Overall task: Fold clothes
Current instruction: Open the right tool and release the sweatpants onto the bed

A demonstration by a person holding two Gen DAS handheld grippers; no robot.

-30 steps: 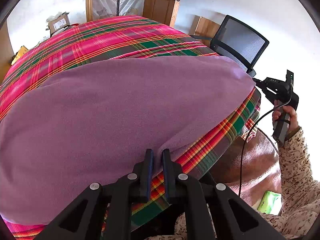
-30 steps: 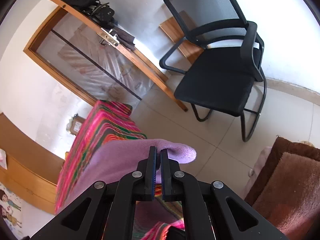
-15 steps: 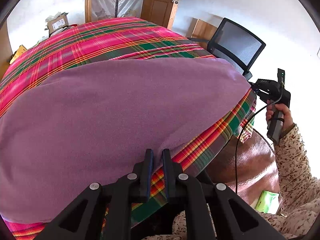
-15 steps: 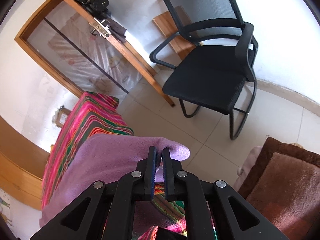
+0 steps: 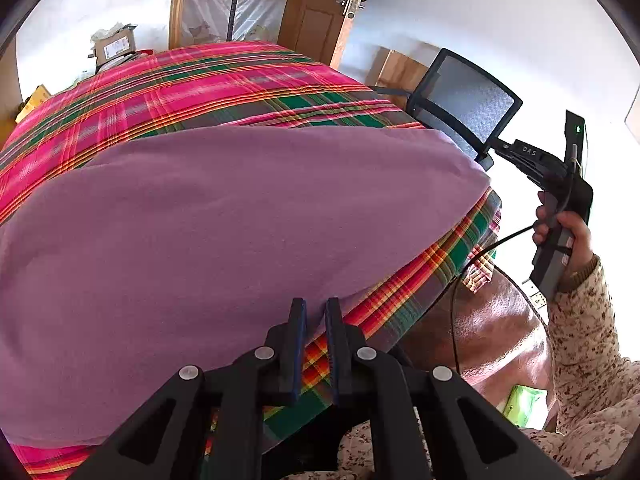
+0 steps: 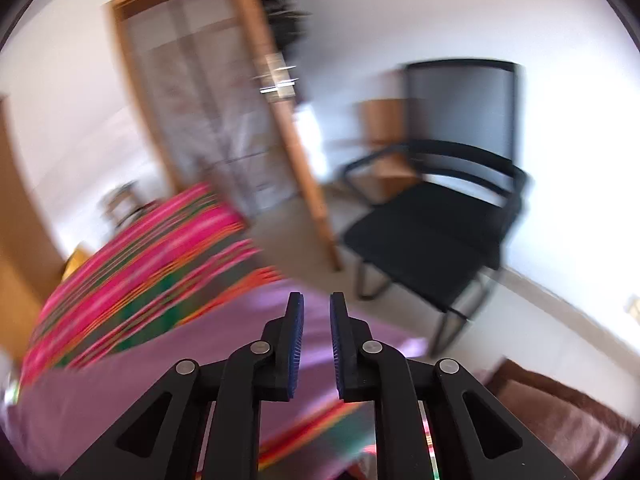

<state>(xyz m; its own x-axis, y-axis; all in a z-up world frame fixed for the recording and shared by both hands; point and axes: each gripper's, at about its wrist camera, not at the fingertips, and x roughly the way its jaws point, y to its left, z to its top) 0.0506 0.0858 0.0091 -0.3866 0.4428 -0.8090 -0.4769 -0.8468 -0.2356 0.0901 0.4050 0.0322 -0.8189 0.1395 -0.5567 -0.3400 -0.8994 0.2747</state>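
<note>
Purple cloth (image 5: 224, 232) edge pinched in left jaws

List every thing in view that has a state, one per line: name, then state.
purple cloth: spread flat on the plaid cover, near edge pinched.
left gripper: shut on the purple cloth's edge.
right gripper: jaws just been opening, nothing between them, clear of the cloth.
door: open.
office chair: unoccupied.

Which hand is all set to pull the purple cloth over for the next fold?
Probably the left. The left gripper is pinching the near edge of the purple cloth on the plaid bedspread. The right gripper has just been opening, holds nothing, and is off the cloth's corner.
</note>
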